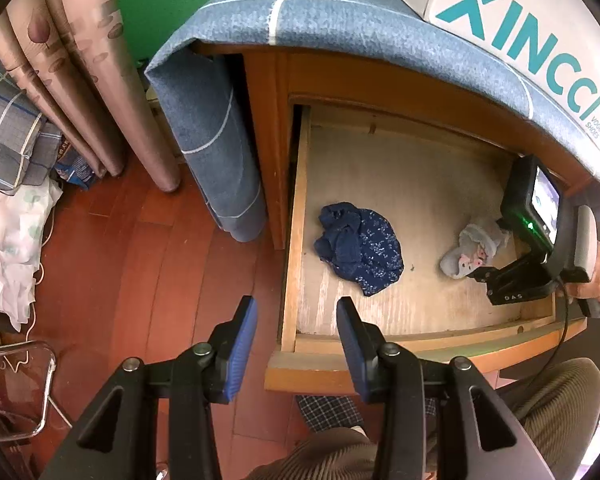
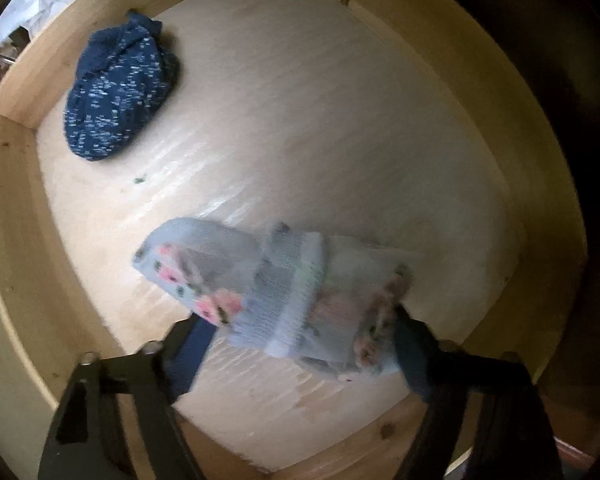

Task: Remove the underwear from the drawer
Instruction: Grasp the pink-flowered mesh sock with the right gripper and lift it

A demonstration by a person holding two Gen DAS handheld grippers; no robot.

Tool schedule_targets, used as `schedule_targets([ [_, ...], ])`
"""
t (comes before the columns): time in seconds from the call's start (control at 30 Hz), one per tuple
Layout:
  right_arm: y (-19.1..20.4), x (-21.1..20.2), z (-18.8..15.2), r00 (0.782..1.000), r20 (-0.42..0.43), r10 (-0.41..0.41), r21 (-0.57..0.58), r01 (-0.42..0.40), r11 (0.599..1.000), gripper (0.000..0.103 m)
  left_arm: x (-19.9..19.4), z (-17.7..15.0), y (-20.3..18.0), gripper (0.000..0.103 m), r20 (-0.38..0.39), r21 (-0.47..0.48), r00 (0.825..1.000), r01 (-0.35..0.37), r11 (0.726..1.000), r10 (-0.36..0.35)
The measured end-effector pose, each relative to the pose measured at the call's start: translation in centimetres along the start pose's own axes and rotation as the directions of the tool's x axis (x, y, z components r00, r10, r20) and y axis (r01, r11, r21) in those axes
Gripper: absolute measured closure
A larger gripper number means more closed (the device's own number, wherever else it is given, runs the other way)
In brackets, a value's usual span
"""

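Observation:
The wooden drawer [image 1: 296,240] stands pulled open. A crumpled dark blue underwear [image 1: 360,246] with small white flowers lies at its left side; it also shows in the right wrist view [image 2: 120,88]. A pale grey-blue garment [image 1: 474,250] with pink print lies at the right. My right gripper [image 2: 300,336] is open inside the drawer, its fingers on either side of the pale garment [image 2: 276,292]; the frame is blurred. My left gripper [image 1: 296,344] is open and empty, above the drawer's front left corner.
A blue cloth [image 1: 220,152] drapes over the cabinet top and down its left side. A white shoe box [image 1: 532,32] sits on top. Curtains [image 1: 80,60] hang at left over the red wood floor [image 1: 140,280]. My knees [image 1: 380,440] are below the drawer front.

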State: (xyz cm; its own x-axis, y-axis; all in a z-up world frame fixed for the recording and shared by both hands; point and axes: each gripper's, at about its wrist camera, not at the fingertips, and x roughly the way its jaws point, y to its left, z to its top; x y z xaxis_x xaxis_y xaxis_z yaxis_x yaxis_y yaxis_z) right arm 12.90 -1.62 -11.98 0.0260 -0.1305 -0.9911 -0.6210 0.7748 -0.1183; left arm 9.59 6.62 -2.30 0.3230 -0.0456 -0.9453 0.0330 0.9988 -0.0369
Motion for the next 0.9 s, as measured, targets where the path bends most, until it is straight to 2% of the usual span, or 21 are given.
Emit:
schedule_targets([
  [0.07, -0.3, 0.0, 0.2, 0.999, -0.016, 0.042, 0.019, -0.042, 0.999, 0.049, 0.1, 0.0, 0.0, 0.061, -0.005, -0.003, 1.000, 0.006, 1.000, -0.006],
  [0.3, -0.3, 0.0, 0.2, 0.996, -0.066, 0.058, 0.060, -0.054, 0.997, 0.063, 0.1, -0.1, 0.3, 0.061, 0.001, -0.024, 1.000, 0.018, 1.000, -0.018],
  [0.37, 0.1, -0.3, 0.0, 0.994, -0.085, 0.065, 0.075, -0.059, 0.995, 0.065, 0.1, -0.2, 0.4, 0.061, 0.002, -0.033, 1.000, 0.023, 0.999, -0.023],
  [0.47, 0.1, -0.4, 0.1, 0.994, -0.085, 0.069, 0.085, -0.062, 0.994, 0.061, 0.1, -0.1, 0.6, 0.061, 0.006, -0.038, 0.999, 0.035, 0.999, -0.035],
  [0.53, 0.6, -0.5, -0.1, 0.996, -0.079, 0.040, 0.058, -0.036, 0.998, 0.054, 0.1, -0.1, 0.6, 0.061, 0.006, -0.038, 0.999, 0.038, 0.999, -0.038],
  [0.57, 0.9, -0.5, 0.0, 0.997, -0.075, 0.033, 0.051, -0.029, 0.998, 0.045, 0.1, -0.1, 0.5, 0.061, 0.006, -0.038, 0.999, 0.039, 0.999, -0.039],
  [0.6, 1.2, -0.5, 0.0, 0.997, -0.076, 0.028, 0.036, -0.025, 0.999, 0.043, 0.0, -0.1, 0.5, 0.061, 0.006, -0.037, 0.999, 0.040, 0.998, -0.040],
  [0.73, 1.7, -0.5, 0.4, 0.996, -0.068, 0.052, 0.040, -0.049, 0.998, 0.042, 0.0, -0.1, 0.4, 0.061, 0.006, -0.037, 0.999, 0.042, 0.998, -0.042],
  [0.9, 0.9, -1.4, 0.9, 0.994, -0.089, 0.062, 0.068, -0.056, 0.996, 0.068, 0.1, -0.1, 0.4, 0.061, 0.002, -0.037, 0.999, 0.041, 0.998, -0.041],
])
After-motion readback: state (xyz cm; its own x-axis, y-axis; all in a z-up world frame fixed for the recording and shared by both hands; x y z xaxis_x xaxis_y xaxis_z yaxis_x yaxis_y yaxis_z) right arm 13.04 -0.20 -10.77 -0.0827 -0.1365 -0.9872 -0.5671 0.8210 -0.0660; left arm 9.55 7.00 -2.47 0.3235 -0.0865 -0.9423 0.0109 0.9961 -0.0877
